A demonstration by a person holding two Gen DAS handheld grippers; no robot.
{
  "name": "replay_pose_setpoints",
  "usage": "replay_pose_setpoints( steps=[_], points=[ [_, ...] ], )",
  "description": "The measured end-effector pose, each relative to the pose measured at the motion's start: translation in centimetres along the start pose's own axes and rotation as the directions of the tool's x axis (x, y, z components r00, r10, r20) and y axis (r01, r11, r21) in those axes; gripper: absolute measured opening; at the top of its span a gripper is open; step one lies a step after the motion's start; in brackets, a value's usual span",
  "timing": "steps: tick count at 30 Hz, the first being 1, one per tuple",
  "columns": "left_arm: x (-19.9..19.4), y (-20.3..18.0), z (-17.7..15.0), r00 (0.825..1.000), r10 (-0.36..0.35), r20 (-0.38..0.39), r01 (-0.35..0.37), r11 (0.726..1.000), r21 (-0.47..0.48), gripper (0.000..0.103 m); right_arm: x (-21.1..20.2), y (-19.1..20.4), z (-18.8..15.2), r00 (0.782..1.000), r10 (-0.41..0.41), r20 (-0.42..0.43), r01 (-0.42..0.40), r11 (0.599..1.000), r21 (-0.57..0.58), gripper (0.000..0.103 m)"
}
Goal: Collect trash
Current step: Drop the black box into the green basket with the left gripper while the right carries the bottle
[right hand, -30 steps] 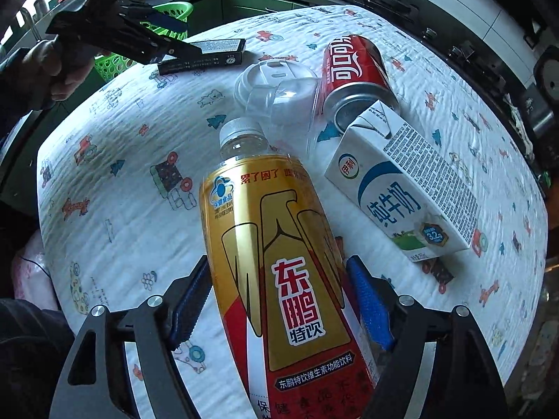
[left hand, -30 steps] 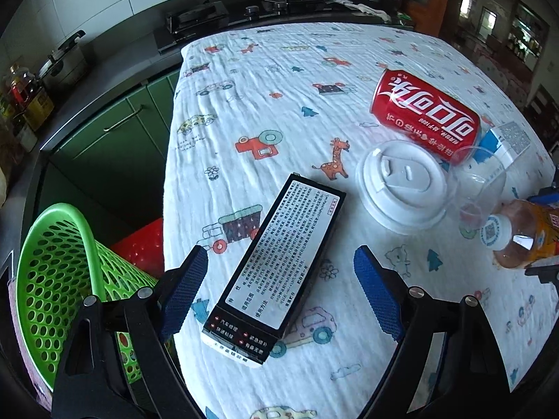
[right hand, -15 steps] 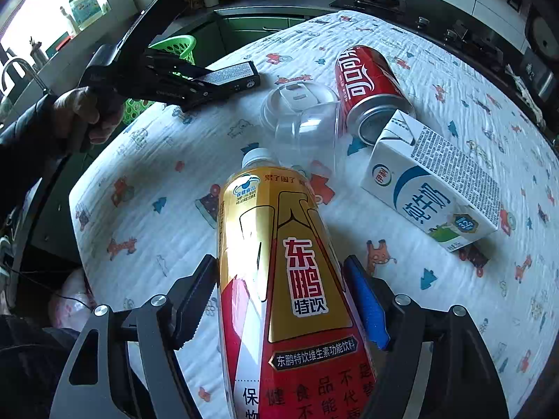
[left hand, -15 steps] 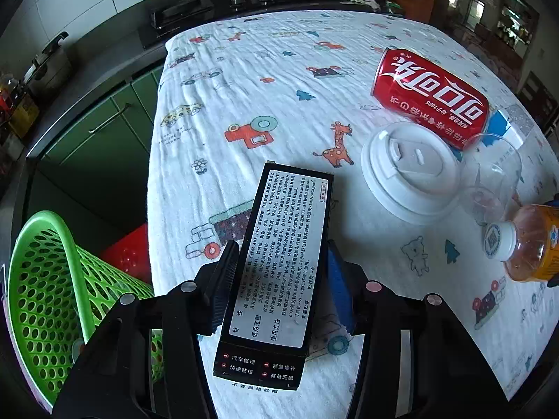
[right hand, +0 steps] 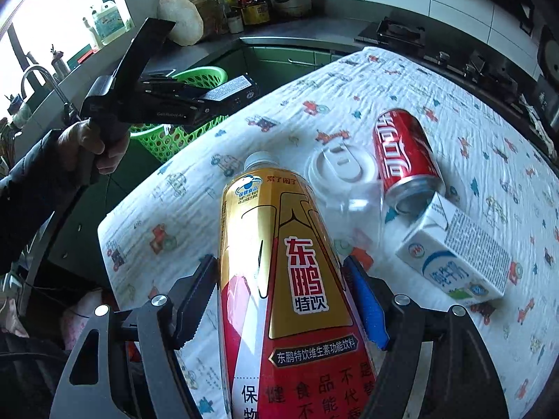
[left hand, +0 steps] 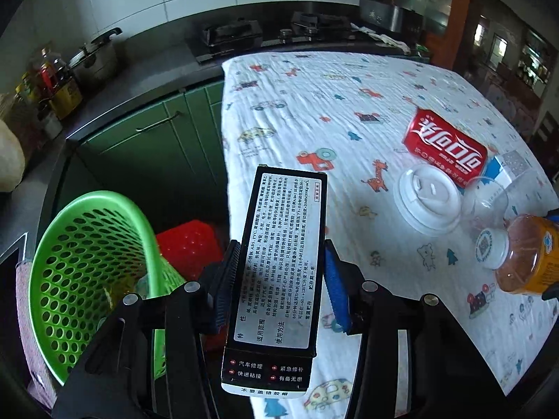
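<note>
My left gripper (left hand: pixel 281 289) is shut on a long black box (left hand: pixel 279 265) with white printed text and holds it in the air past the table's edge, beside the green basket (left hand: pixel 87 265). The left gripper and box also show in the right wrist view (right hand: pixel 227 94). My right gripper (right hand: pixel 279 300) is shut on a gold and red drink bottle (right hand: pixel 283 279), lifted above the table. A red cola can (right hand: pixel 401 160), a clear cup with a white lid (right hand: pixel 339 171) and a white milk carton (right hand: pixel 457 258) lie on the patterned tablecloth (right hand: pixel 209 181).
A red crate (left hand: pixel 188 244) sits on the floor beside the green basket. Green cabinets (left hand: pixel 157 139) and a dark counter with pots, jars and a stove (left hand: pixel 230 35) run behind the table. A sink tap (right hand: pixel 38 76) is at the left under a window.
My left gripper closed on the black box, lifted it off the table and carried it left toward the green basket. My right gripper raised the bottle higher and moved it left.
</note>
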State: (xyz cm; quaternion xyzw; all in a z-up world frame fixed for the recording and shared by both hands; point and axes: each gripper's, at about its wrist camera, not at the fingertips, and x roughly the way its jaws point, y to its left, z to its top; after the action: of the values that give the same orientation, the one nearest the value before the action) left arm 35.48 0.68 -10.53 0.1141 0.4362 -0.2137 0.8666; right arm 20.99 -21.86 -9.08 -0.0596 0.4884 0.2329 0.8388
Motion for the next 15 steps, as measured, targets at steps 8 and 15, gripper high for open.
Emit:
replay_pose_setpoints(
  steps=[8,15],
  points=[
    [-2.4,9.7,-1.5,0.986,0.163,-0.028,-0.166,0.967,-0.193,0.047,1.5,3.5,6.7,0.993,0.063,0.101,-0.058,0.997,-0.051,0.071],
    [-2.0,16.2,-4.4,0.966,0.232,-0.110,-0.255,0.920,-0.299,0.056,4.6,7.6,12.7,0.984,0.105,0.141,-0.092,0.991,-0.095,0.071]
  ],
)
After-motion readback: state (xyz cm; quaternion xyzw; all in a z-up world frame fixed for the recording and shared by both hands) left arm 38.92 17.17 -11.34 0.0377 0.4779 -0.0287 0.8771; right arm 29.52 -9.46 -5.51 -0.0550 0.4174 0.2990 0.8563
